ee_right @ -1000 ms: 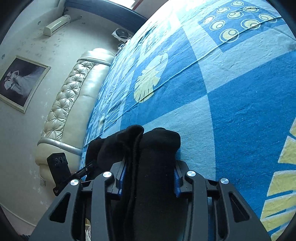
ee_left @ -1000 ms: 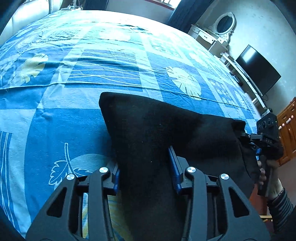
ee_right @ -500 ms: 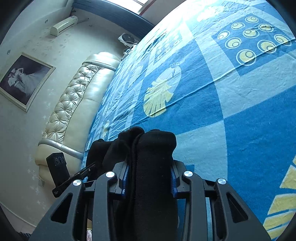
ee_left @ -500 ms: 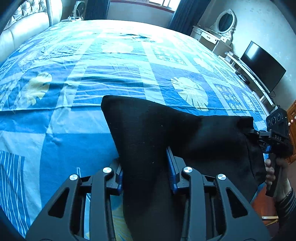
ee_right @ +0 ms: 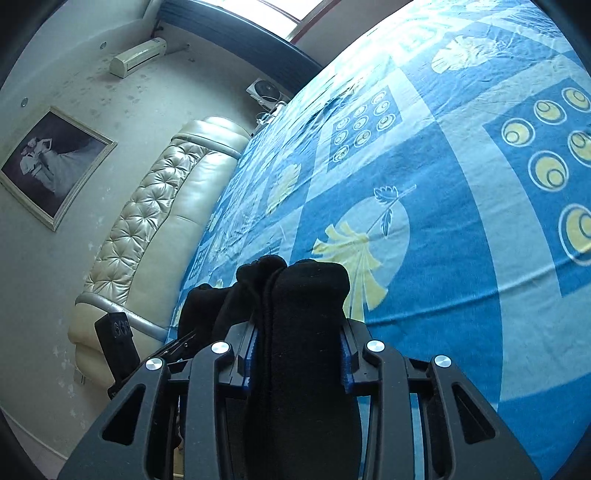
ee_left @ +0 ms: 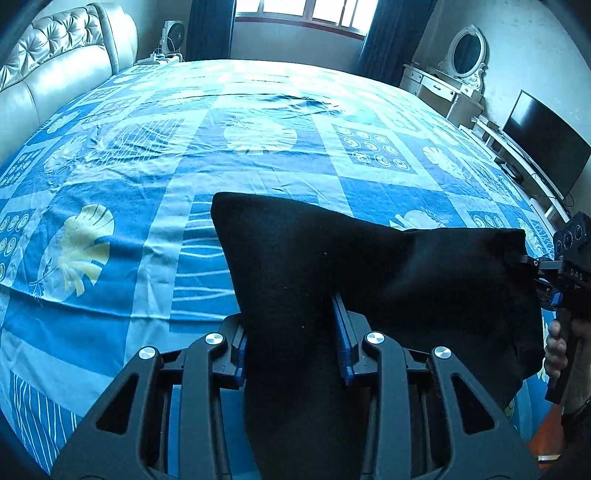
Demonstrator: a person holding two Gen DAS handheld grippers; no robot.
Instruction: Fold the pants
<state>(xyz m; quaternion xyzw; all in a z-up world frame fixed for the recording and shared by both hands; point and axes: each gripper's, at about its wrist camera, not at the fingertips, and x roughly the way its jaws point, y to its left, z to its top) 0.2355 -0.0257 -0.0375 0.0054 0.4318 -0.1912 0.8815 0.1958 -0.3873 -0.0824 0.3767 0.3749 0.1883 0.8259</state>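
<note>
The black pants [ee_left: 369, 273] hang stretched between both grippers above the blue patterned bed [ee_left: 155, 177]. My left gripper [ee_left: 291, 332] is shut on one thick corner of the cloth, which fills the gap between its blue pads. At the right edge of the left wrist view, the right gripper [ee_left: 532, 273] clamps the other corner, with a hand [ee_left: 557, 347] on its handle. In the right wrist view, the bunched black pants [ee_right: 303, 325] sit pinched between the right gripper [ee_right: 299, 354] pads, and the left gripper [ee_right: 177, 343] shows at the lower left, holding the far end.
A cream tufted headboard [ee_left: 55, 74] runs along the left of the bed. A white dressing table with an oval mirror [ee_left: 461, 70] and a dark television [ee_left: 543, 144] stand on the right. A fan [ee_left: 173, 35] sits near the window. A framed picture [ee_right: 51, 166] hangs on the wall.
Both grippers have lifted and carried the pants forward over the bed. The cameras have tilted up, so more of the window, headboard and far bed shows. Both grips stay closed on the cloth.
</note>
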